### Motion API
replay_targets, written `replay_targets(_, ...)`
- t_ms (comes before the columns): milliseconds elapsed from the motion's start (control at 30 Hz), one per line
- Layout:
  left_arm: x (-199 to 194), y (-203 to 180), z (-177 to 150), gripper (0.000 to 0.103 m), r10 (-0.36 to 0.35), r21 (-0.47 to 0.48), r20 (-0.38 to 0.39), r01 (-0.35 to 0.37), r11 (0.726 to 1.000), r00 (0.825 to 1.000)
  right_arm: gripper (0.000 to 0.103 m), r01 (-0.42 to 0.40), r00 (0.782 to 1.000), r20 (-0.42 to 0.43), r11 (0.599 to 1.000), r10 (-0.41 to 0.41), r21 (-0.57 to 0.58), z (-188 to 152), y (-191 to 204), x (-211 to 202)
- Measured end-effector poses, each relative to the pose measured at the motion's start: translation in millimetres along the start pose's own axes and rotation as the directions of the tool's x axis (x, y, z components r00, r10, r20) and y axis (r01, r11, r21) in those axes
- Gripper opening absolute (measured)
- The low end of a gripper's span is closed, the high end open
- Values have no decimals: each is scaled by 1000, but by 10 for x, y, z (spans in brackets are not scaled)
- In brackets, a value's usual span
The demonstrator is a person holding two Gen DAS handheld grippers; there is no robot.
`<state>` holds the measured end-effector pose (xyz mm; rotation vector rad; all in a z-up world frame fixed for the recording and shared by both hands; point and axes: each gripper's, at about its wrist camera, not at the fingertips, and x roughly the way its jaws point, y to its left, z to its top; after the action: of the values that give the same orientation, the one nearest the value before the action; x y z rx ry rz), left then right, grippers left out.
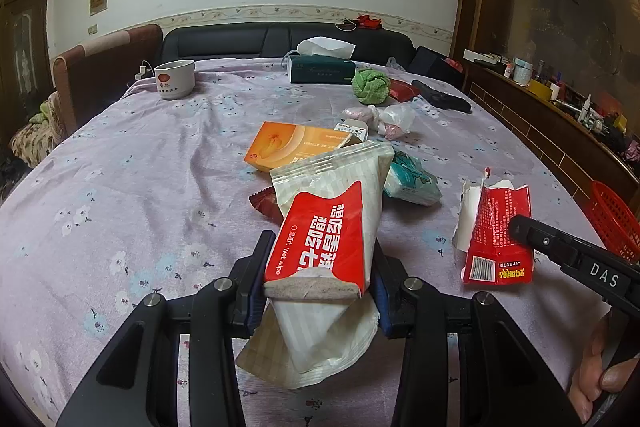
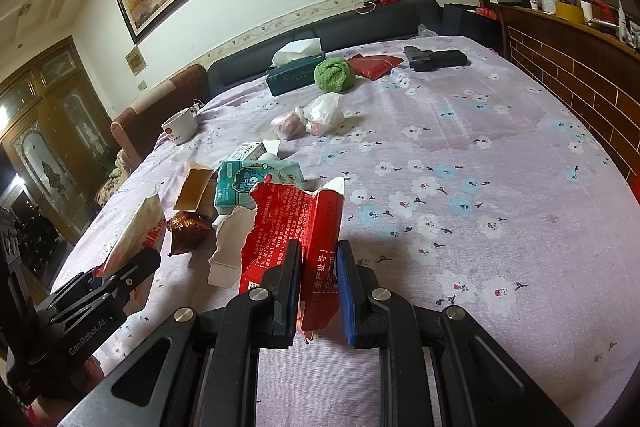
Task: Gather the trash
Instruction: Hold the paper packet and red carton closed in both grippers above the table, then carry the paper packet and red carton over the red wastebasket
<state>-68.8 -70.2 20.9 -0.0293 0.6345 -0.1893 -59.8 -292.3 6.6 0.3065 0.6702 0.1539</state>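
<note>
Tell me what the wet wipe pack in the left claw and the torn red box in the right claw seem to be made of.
Wet wipe pack: looks like soft plastic film, slightly glossy; it creases and sags around the left claw. Torn red box: probably thin printed cardboard; the ragged torn edges show a white core and the panels stay flat in the right claw.

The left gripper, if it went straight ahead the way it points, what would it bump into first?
Probably the orange cardboard box. The left gripper, shut on a red and white wet wipe packet, points toward it across the flowered tablecloth, though depth is hard to judge.
</note>
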Motion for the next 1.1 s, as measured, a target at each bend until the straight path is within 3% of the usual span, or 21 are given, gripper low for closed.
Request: replay_targets(1100,-39,6,52,41,-40,-12,1,40,999,999,18,20,1000,5,1000,-20,23,8,-28,-6)
